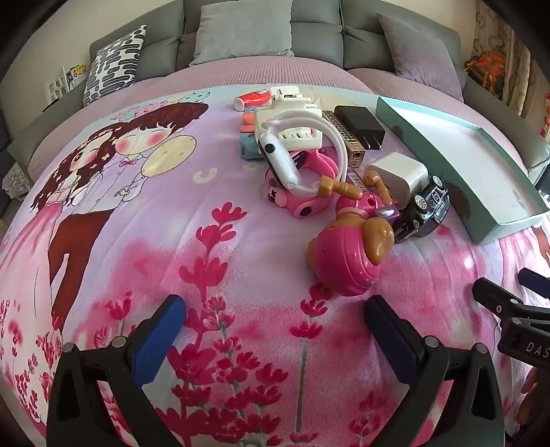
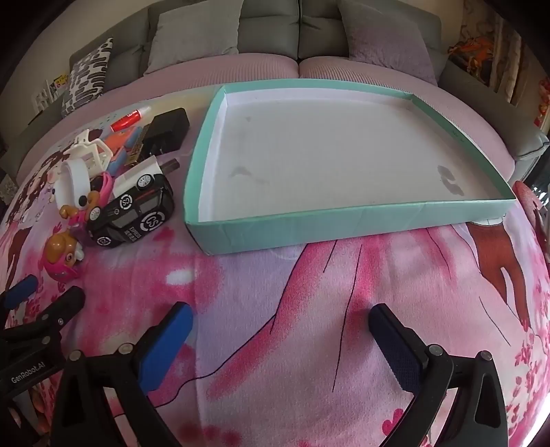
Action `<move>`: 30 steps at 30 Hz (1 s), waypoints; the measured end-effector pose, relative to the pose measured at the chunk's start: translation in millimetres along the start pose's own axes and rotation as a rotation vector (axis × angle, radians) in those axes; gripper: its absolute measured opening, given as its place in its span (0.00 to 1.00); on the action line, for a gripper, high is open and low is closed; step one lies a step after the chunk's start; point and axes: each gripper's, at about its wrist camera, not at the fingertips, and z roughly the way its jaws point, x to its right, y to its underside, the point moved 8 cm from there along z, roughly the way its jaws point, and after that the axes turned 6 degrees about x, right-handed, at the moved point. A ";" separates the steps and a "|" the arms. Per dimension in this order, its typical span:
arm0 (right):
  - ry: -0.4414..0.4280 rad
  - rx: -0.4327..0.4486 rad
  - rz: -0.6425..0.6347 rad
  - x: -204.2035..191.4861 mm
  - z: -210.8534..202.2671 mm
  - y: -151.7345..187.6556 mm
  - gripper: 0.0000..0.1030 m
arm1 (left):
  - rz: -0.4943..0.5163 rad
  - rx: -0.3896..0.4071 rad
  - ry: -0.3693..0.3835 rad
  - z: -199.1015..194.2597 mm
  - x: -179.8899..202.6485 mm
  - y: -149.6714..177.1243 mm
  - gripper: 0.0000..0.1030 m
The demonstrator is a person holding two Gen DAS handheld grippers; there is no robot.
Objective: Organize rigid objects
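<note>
We see the toy pile (image 1: 330,165) at one o'clock only from the left wrist; the right wrist alone shows the teal tray (image 2: 343,220) bare inside; left tool (image 1: 275,330) and right tool (image 2: 280,338) gape, holding nothing; floral bedspread (image 1: 240,261), grey headboard (image 2: 268,31) beyond.

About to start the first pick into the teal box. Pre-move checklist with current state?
1. Left gripper open, nothing between the fingers: ok.
2. Right gripper open, nothing held: ok.
3. Teal box holds nothing, only some stains on its floor: ok.
4. Nearest item, pink puppy toy, unobstructed from the left gripper's side: ok.
5. Black toy car free of the pile: not ok, it lies against the white charger.
6. White watch free to lift: cannot tell, strap overlaps other items.
</note>
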 end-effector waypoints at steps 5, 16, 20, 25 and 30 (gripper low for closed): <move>0.001 -0.009 -0.001 -2.9 -0.2 -4.9 1.00 | 0.004 0.000 -0.004 0.0 1.3 -0.6 1.00; 0.000 0.012 -0.001 1.0 -3.7 -0.2 1.00 | 0.002 0.010 0.000 -3.5 3.4 -1.1 1.00; 0.001 0.014 0.000 0.7 -2.3 -1.7 1.00 | 0.005 0.012 -0.002 -2.1 4.0 -1.1 1.00; 0.000 0.019 0.000 1.0 -2.6 -1.0 1.00 | 0.005 0.010 -0.001 -0.9 2.3 -1.0 1.00; 0.000 0.020 0.000 0.9 -2.2 -1.6 1.00 | 0.008 0.010 -0.002 -1.3 3.0 -1.7 1.00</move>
